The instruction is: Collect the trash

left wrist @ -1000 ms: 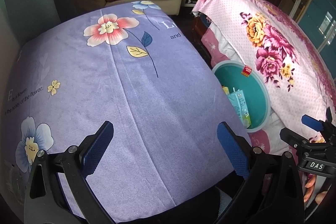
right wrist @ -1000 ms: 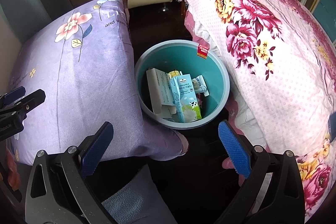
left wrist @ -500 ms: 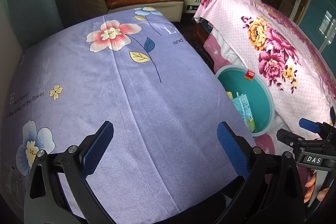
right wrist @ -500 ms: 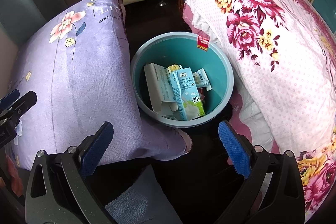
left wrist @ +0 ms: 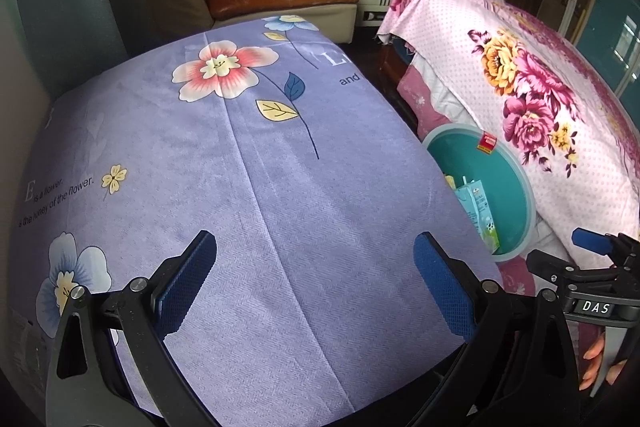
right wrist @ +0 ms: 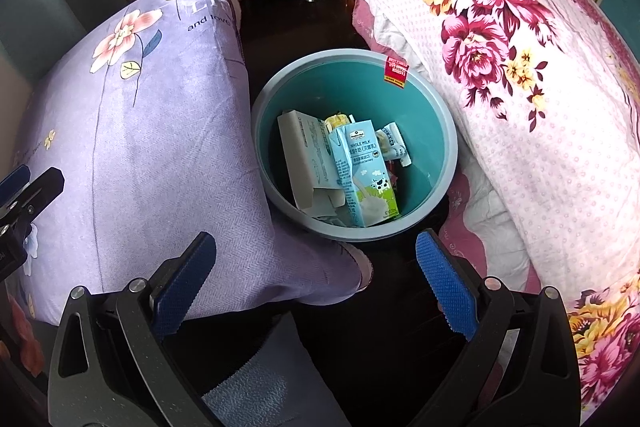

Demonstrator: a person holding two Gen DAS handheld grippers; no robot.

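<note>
1. Fingers spread wide on both sides: my left gripper (left wrist: 314, 283) hangs over the purple sheet (left wrist: 248, 187), my right gripper (right wrist: 316, 283) in front of the bin (right wrist: 448, 163); both hold nothing.
2. Right view looks straight into the bin, wedged between purple sheet and pink bedspread (right wrist: 540, 115): milk carton (right wrist: 362, 173), grey box (right wrist: 306, 157), small wrapper (right wrist: 394, 143).
3. Left view catches only the carton's edge over the rim.
4. Milk carton leans lengthwise, top toward the far wall.
</note>
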